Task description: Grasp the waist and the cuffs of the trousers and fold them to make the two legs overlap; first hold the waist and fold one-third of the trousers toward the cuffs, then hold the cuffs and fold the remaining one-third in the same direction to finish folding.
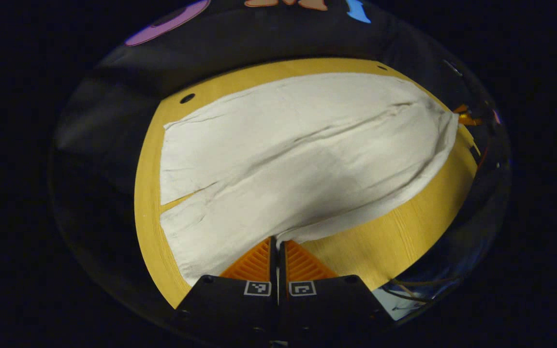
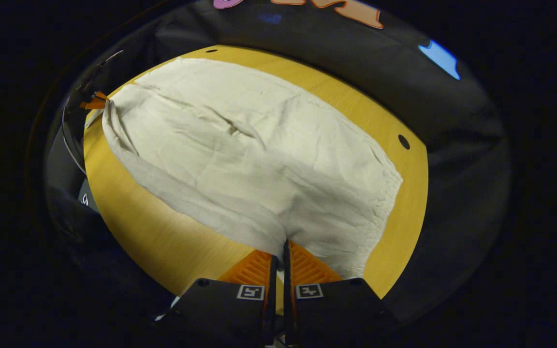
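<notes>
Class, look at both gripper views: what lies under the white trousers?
The trousers lie spread on a yellow wooden table, bare along its edges. The table beneath the cloth is covered, so anything there cannot be seen. Each gripper pinches the near edge.

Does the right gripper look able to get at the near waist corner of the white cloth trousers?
Likely yes: the right gripper already appears shut on the white cloth trousers there, nothing between.
</notes>
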Demonstrator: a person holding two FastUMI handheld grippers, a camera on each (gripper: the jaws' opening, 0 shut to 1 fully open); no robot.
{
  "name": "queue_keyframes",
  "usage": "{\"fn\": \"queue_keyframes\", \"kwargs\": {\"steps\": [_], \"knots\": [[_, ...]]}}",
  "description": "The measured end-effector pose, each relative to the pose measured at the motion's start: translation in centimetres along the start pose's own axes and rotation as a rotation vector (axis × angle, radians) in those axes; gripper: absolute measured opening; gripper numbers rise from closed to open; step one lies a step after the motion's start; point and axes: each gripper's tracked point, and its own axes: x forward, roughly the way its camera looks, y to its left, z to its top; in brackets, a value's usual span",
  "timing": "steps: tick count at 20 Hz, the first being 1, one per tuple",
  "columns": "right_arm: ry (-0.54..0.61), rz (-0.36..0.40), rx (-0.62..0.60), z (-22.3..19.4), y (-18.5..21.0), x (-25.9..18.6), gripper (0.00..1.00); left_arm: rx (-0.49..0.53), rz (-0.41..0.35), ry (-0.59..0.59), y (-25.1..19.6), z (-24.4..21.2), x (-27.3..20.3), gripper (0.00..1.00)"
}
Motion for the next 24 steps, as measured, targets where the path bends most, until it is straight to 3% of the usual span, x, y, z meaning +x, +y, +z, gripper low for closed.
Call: {"fn": "queue_keyframes", "kwargs": {"steps": [4,7,8,9,10,13,19,24], "knots": [[-0.144,-0.069,0.190,5.4,-2.0,-0.9,0.07,-0.148,0.117,-0.200,2.6,10.9,0.9,0.00],[-0.219,-0.116,0.297,8.8,-4.4,-0.9,0.09,-0.250,0.172,-0.270,4.8,18.6,2.6,0.00],[-0.245,-0.137,0.313,9.9,-5.4,-0.7,0.07,-0.273,0.182,-0.296,4.4,12.0,0.1,0.00],[-0.263,-0.149,0.331,10.9,-6.2,-0.5,0.09,-0.290,0.189,-0.322,5.7,18.4,3.6,0.00],[-0.281,-0.158,0.349,11.7,-6.6,0.0,0.09,-0.302,0.202,-0.344,6.3,21.9,3.3,0.00],[-0.331,-0.185,0.408,15.3,-8.2,1.1,0.09,-0.304,0.251,-0.414,8.1,26.9,3.6,0.00],[-0.373,-0.188,0.523,20.2,-10.6,6.5,0.09,-0.271,0.312,-0.447,10.9,32.5,8.2,0.00],[-0.377,-0.119,0.599,21.4,-10.4,11.6,0.09,-0.316,0.345,-0.428,11.6,32.5,13.3,0.00]]}}
